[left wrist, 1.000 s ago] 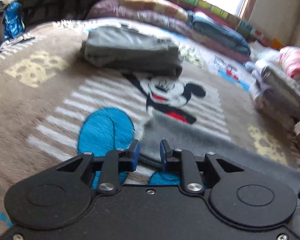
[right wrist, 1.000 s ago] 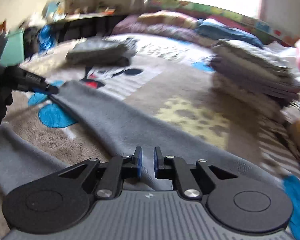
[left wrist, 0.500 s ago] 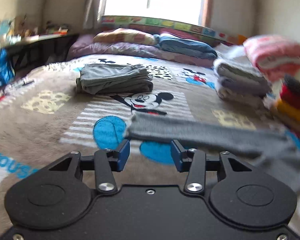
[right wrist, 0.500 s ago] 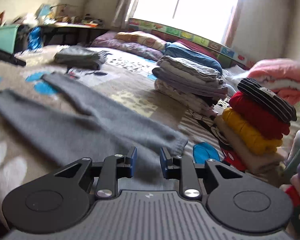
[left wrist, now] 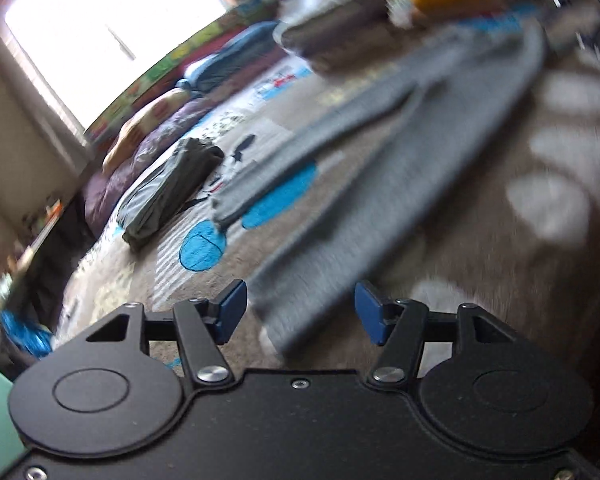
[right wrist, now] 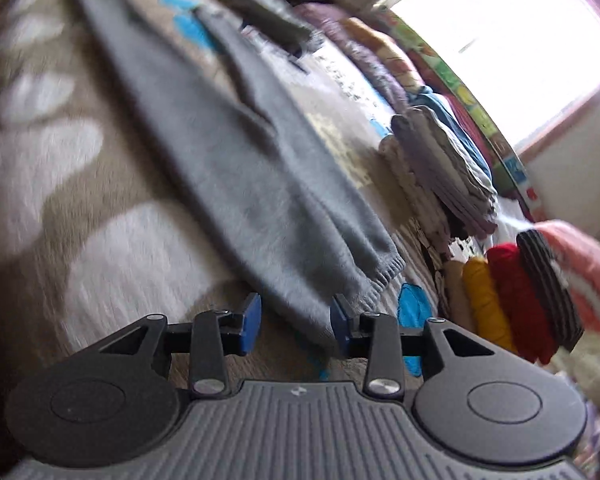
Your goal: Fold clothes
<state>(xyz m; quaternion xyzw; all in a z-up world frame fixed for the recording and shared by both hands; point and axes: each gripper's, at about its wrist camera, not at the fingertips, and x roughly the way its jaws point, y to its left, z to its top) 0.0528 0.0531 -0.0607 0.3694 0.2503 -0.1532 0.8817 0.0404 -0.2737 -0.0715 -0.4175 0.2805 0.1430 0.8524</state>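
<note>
A long grey knitted garment point(left wrist: 380, 184) lies spread flat on the brown patterned blanket point(left wrist: 520, 280). In the left wrist view its near end lies just ahead of my open left gripper point(left wrist: 300, 312), between the blue pads and not gripped. In the right wrist view the garment's point(right wrist: 268, 184) ribbed hem lies right in front of my open right gripper point(right wrist: 294, 324). Both views are tilted and blurred.
A folded grey pile point(left wrist: 168, 188) lies further back on the blanket. Pillows point(left wrist: 148, 136) line the window wall. Stacks of folded clothes point(right wrist: 444, 168) and coloured rolls point(right wrist: 512, 292) stand along the right side.
Both grippers have opened wide and let the grey garment go. Both have dropped low at the two ends of the garment and tilted sideways.
</note>
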